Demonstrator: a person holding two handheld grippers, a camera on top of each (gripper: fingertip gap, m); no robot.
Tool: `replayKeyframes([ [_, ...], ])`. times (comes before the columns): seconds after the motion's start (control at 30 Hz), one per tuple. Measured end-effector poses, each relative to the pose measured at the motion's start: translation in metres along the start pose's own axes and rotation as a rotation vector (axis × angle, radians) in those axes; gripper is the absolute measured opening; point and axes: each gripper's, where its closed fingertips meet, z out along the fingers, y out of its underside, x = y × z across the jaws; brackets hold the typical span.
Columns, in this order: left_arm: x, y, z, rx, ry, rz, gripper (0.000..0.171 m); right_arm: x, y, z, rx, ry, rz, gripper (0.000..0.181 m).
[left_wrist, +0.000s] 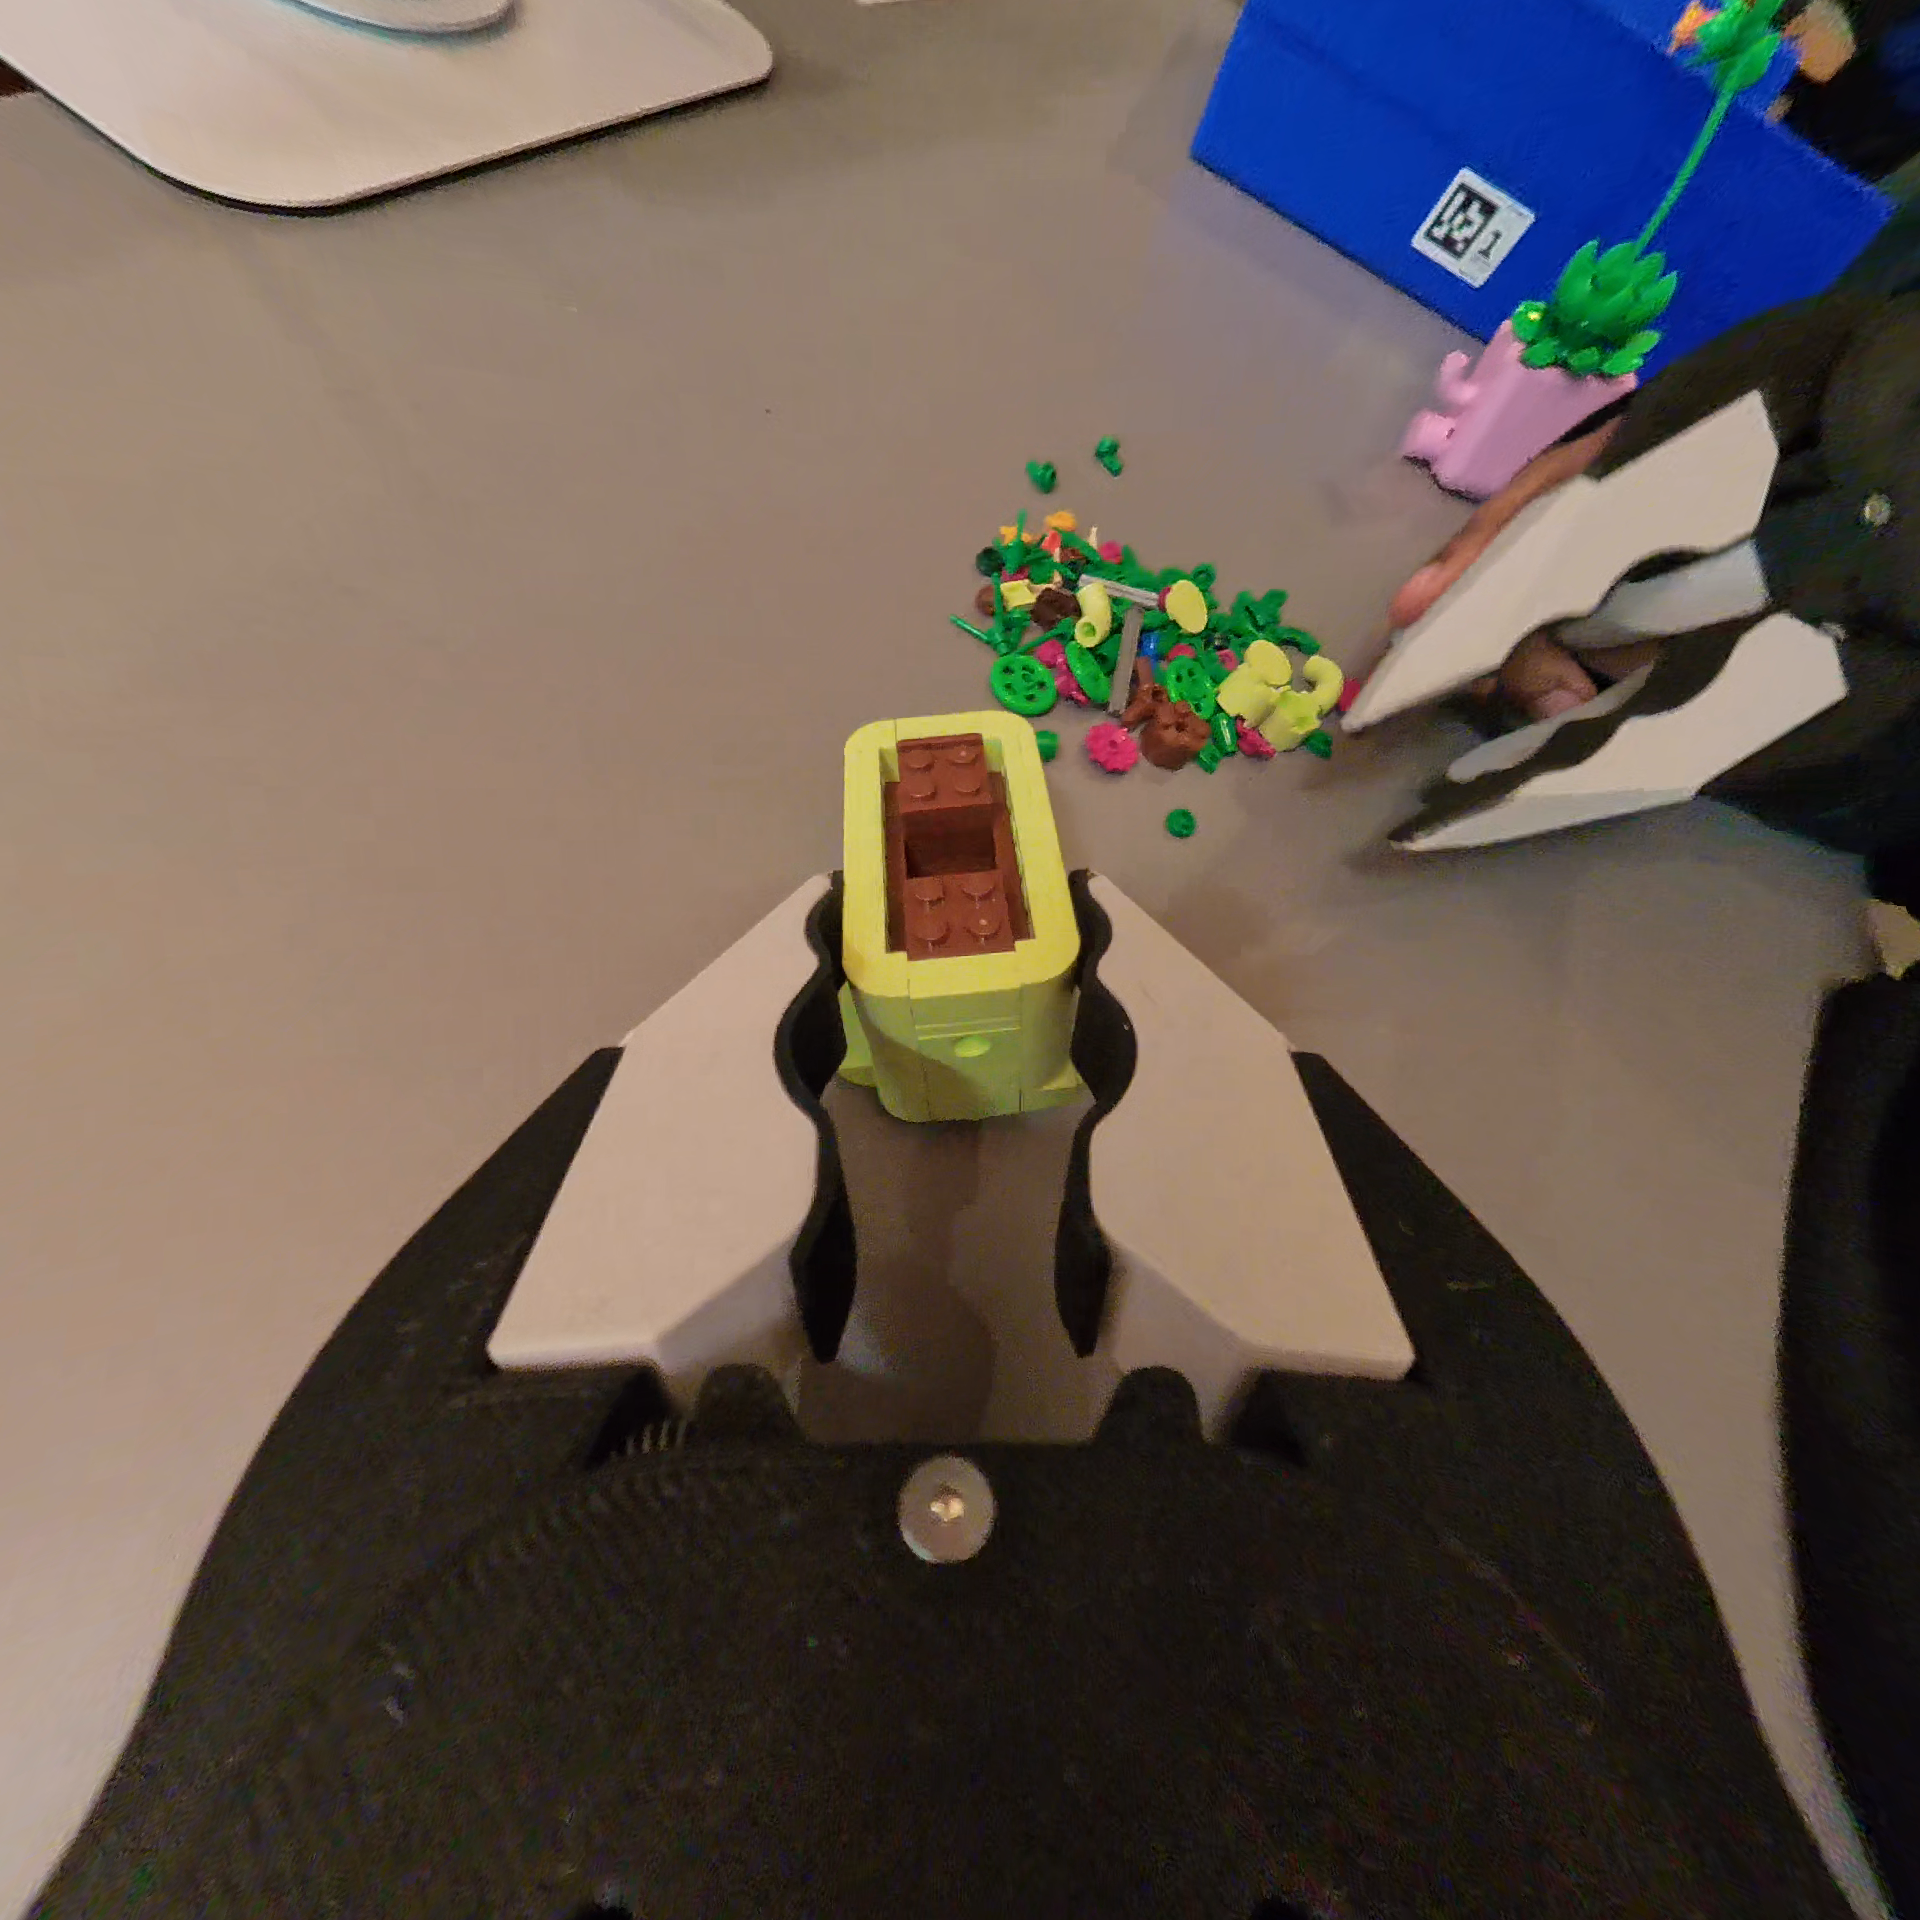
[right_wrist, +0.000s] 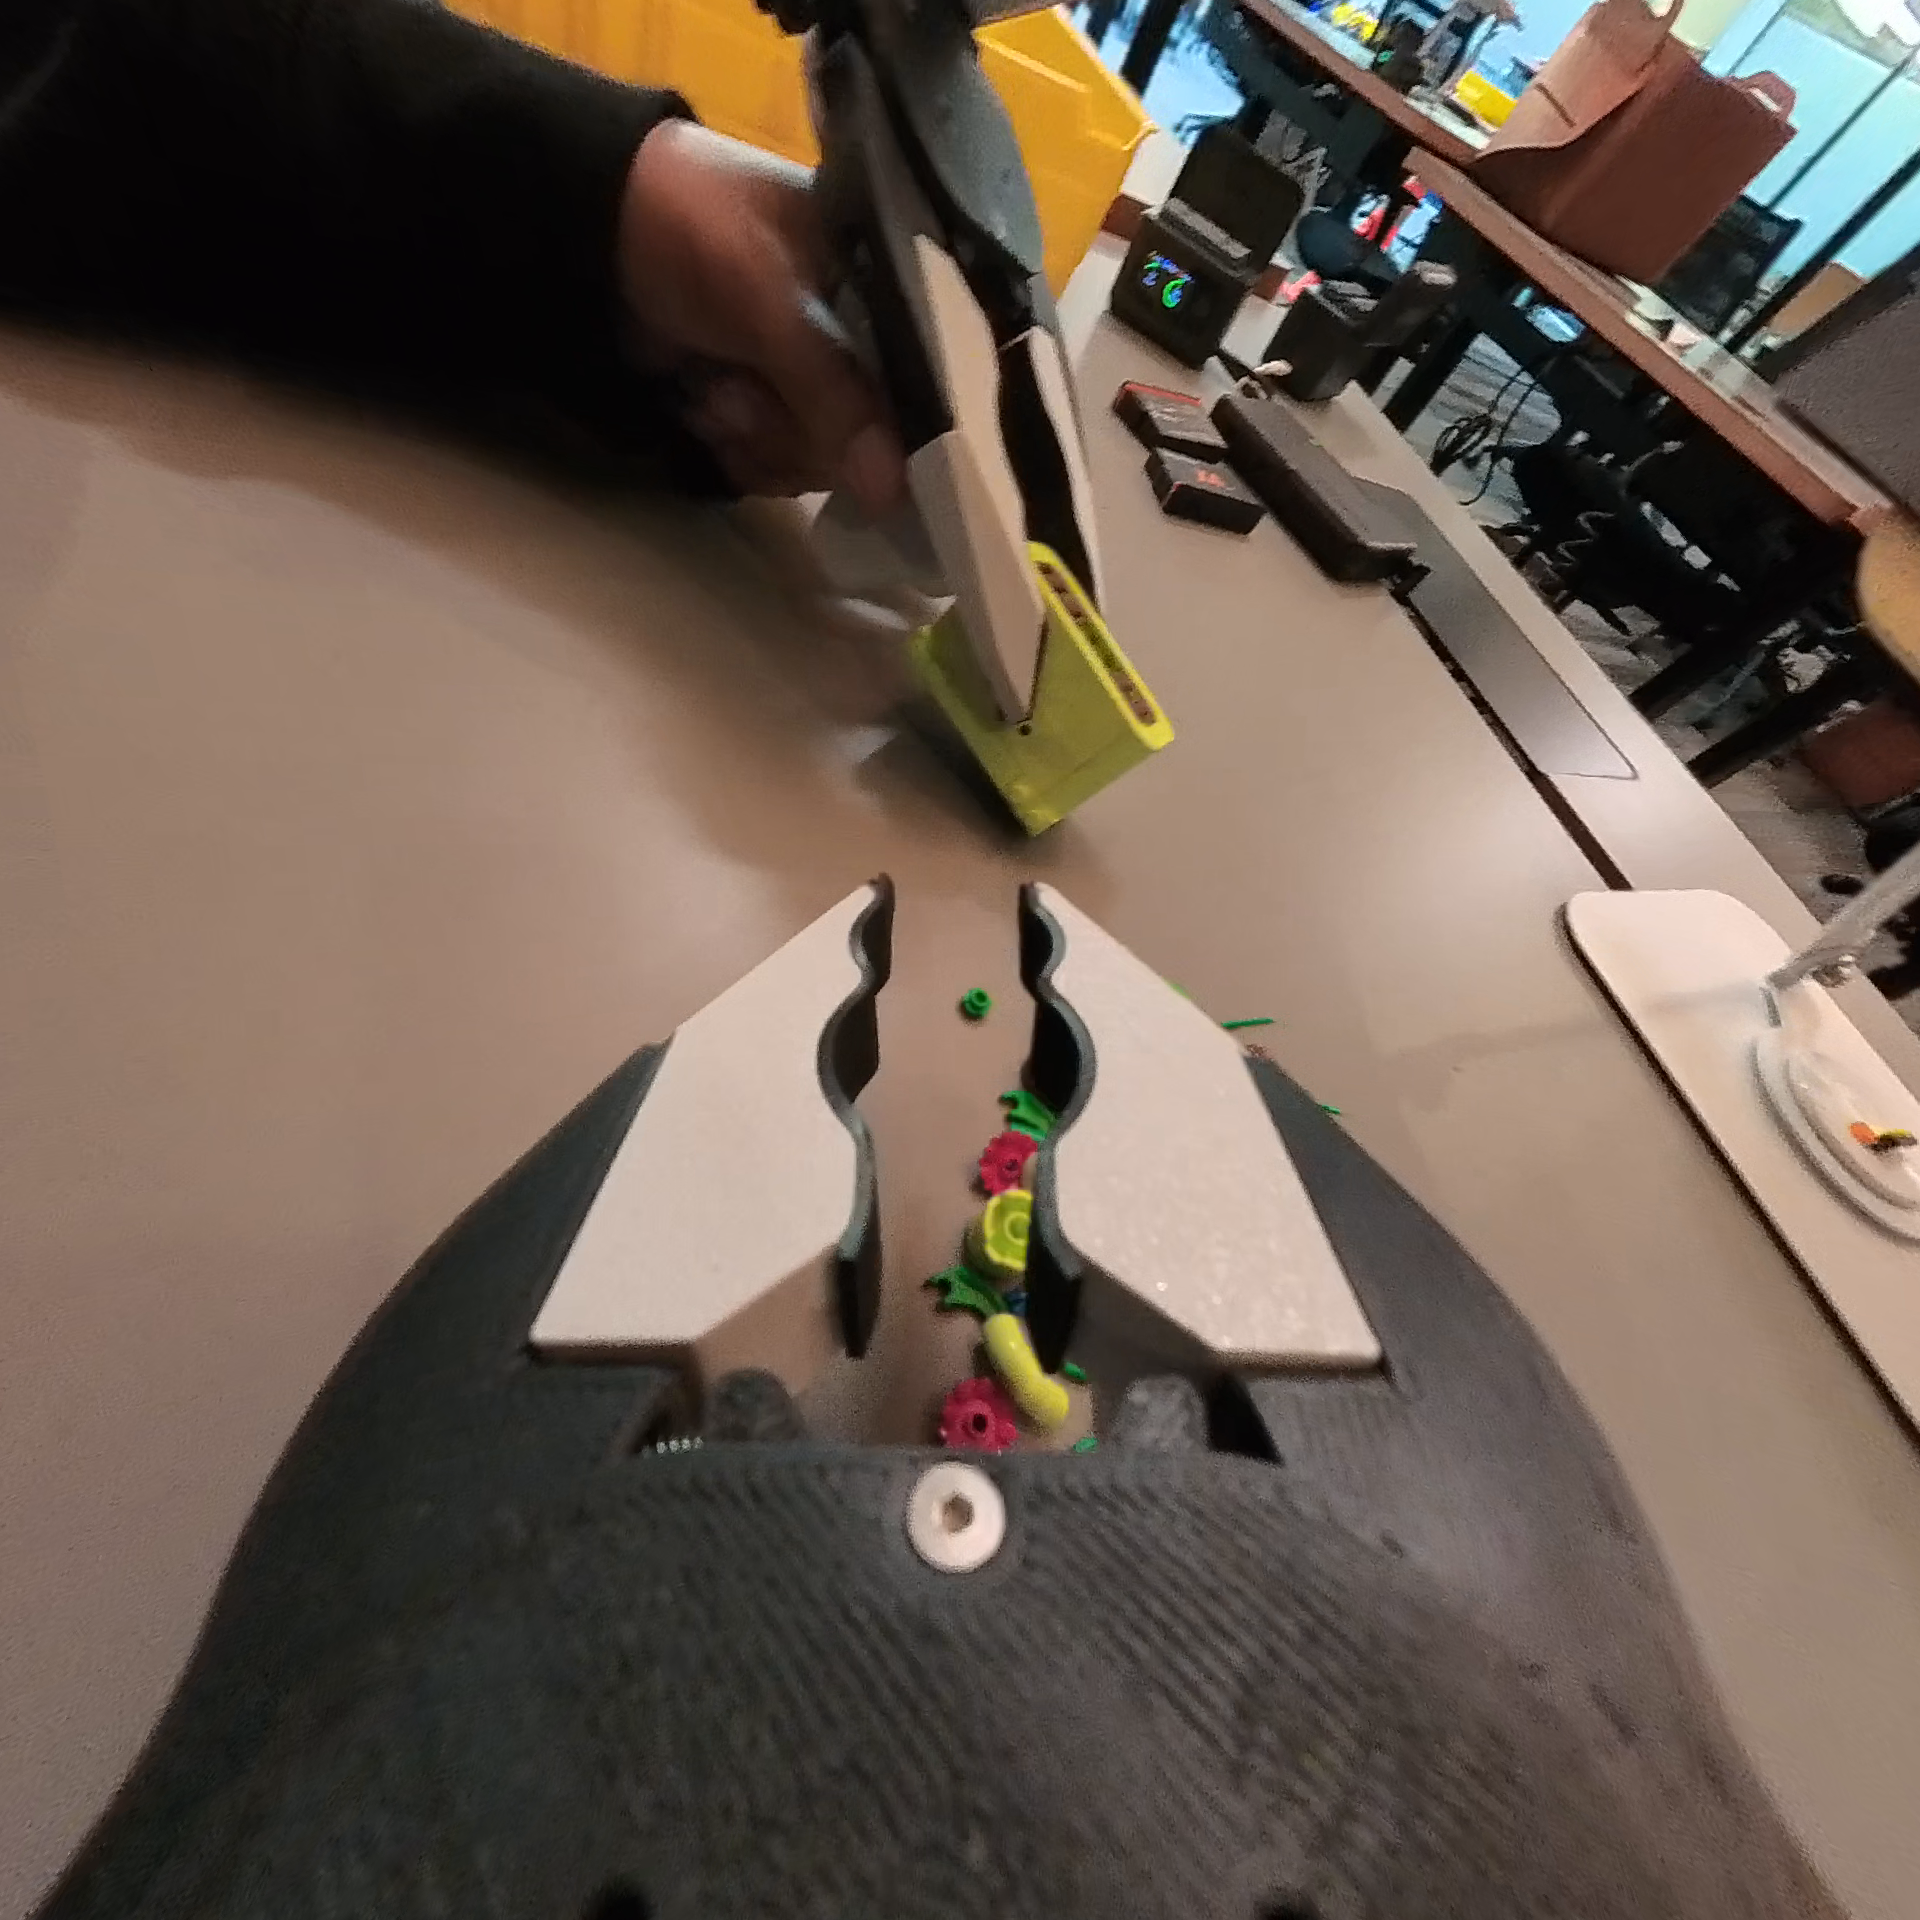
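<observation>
While a wide stretch of bare grey table (left_wrist: 468, 582) lies open to the left, the right side is crowded: a blue box (left_wrist: 1475, 135) stands at the far right, a pink brick pot (left_wrist: 1496, 416) with a green plant sits just before it, and a white base plate (left_wrist: 343, 94) fills the far left corner. One lime-green brick pot (left_wrist: 956, 997) is clamped by the left gripper (left_wrist: 956, 894), whose two fingers press against its long sides; it stands upright on the table. Brown studded bricks are seen inside its rim, two blocks with a square hollow between them. Just beyond it, a single pile of small loose pieces (left_wrist: 1143, 644) is spread out, green, pink, yellow and brown, too many and too tangled to be counted. The right gripper (right_wrist: 956, 904) is held low over the near edge of that pile, its jaws parted with nothing between them; one small green stud (right_wrist: 975, 1004) lies on the table between the fingers.
</observation>
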Motion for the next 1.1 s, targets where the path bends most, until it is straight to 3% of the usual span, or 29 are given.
replayKeyframes([
  [0.2, 0.029, 0.007, 0.009, -0.049, 0.039, 0.214, 0.038, 0.012, -0.002, -0.005, 0.031, 0.026, 0.066, 0.025],
  [0.47, 0.077, 0.011, 0.013, -0.062, 0.293, 0.159, 0.039, -0.006, -0.010, -0.003, 0.060, -0.042, 0.024, 0.029],
  [0.67, 0.094, 0.017, 0.011, -0.080, 0.381, 0.220, 0.039, -0.019, -0.012, 0.000, 0.057, -0.082, -0.020, 0.028],
  [0.83, 0.101, 0.021, 0.015, -0.063, 0.299, 0.441, 0.039, -0.035, -0.013, 0.000, 0.058, -0.143, -0.081, 0.013],
  [0.93, 0.099, 0.018, 0.015, -0.046, 0.288, 0.435, 0.039, -0.035, -0.014, 0.000, 0.058, -0.151, -0.065, 0.007],
  [1.03, 0.099, 0.013, 0.014, -0.015, 0.282, 0.417, 0.041, -0.034, -0.014, -0.001, 0.038, -0.207, 0.083, 0.005],
  [1.1, 0.096, 0.010, 0.014, 0.000, 0.251, 0.410, 0.057, -0.028, -0.013, -0.001, 0.025, -0.243, 0.240, 0.005],
])
